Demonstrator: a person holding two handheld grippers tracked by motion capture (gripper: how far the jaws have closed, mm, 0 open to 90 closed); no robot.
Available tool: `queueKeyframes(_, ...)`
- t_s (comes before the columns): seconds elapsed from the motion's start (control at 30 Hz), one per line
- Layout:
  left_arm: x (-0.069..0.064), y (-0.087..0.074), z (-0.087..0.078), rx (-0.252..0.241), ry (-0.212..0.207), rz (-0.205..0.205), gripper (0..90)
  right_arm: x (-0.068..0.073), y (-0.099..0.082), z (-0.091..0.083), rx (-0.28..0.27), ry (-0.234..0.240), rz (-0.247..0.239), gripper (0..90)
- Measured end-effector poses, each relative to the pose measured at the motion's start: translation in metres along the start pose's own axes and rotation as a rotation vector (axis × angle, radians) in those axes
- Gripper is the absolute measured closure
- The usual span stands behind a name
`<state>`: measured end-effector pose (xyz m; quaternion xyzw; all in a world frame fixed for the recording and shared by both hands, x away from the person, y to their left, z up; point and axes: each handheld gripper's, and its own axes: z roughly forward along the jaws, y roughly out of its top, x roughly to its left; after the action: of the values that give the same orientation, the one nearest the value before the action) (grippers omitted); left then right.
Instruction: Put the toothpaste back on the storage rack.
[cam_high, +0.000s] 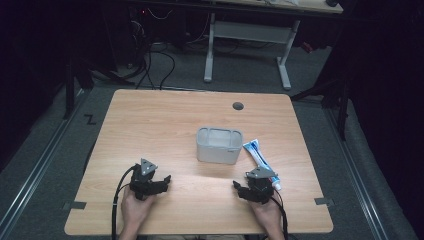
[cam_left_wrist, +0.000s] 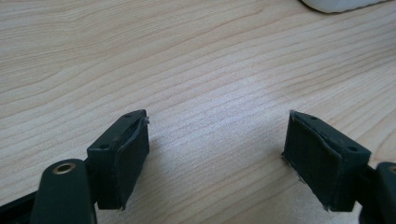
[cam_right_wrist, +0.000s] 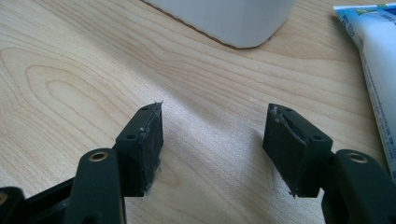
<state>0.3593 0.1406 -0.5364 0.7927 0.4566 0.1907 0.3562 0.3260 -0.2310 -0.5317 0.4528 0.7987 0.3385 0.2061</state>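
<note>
Dark room, grey carpet, a second desk at the top of the frame. Light wood bench (cam_high: 150, 125) fills the middle of the high view. White tub (cam_high: 219, 145) sits at centre; toothpaste tube (cam_high: 260, 157) lies just right of it, slanting down toward the lower right, cap end nearest the person.

Left claw (cam_high: 159, 181) lower left, jaws spread, pinching nothing, bare wood between them. Right claw (cam_high: 241, 189) lower right, jaws also spread and empty; the tube's cap end sits just beside it, running along the right edge of the right gripper view.

Likely next: pick the tube, drop it in the tub.

Risks: the tube is flat and soft, so a pinch near the cap could slip or squeeze paste. The tub's wall is close; a swing could nudge it.

Room: wide open wood at left and top; bench edge near below both hands.
</note>
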Motion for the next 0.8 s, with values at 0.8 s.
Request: queueKeyframes(0.8, -0.0021, 0.0014, 0.0012, -0.006, 0.039, -0.026, 28.1, 0.0002, 0.0000, -0.0003, 0.001, -0.007, 0.013, 39.1)
